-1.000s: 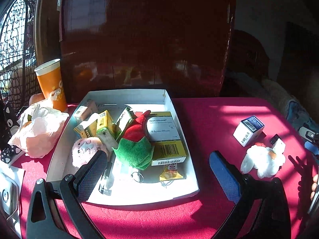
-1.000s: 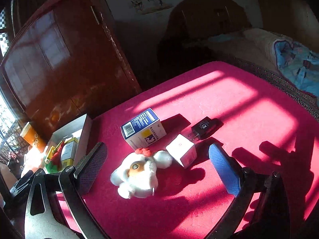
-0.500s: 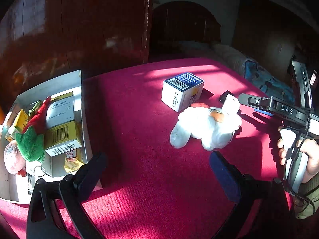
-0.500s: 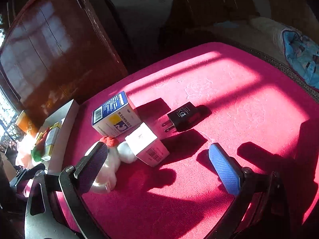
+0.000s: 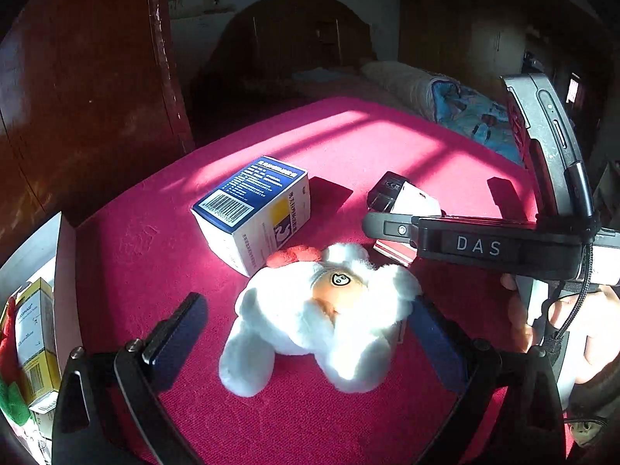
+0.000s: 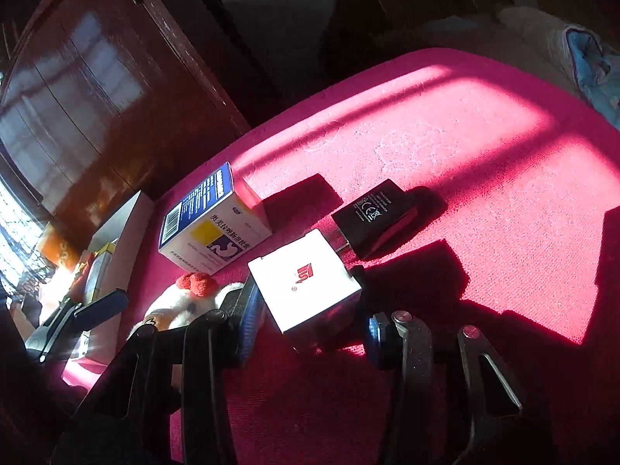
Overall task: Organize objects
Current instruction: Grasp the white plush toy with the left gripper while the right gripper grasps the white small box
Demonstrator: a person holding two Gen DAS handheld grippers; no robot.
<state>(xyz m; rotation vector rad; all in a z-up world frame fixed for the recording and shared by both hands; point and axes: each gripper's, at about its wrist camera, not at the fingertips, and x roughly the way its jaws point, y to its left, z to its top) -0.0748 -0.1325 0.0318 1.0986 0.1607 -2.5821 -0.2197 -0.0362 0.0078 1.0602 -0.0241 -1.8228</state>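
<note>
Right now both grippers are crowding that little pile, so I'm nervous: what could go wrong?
The right gripper straddles the white box, which sits against the black charger; closing could drag the charger. The left gripper brackets the plush, close to the right one, so they might collide.

Reads "DAS" in pale capitals on the black gripper bar (image 5: 476,246), right of centre in the left wrist frame. Shows a barcode on the blue-and-white medicine box (image 5: 254,209) and a CE mark on the black charger (image 6: 374,215). Carries a red logo, not legible, on the white box (image 6: 306,279).
</note>
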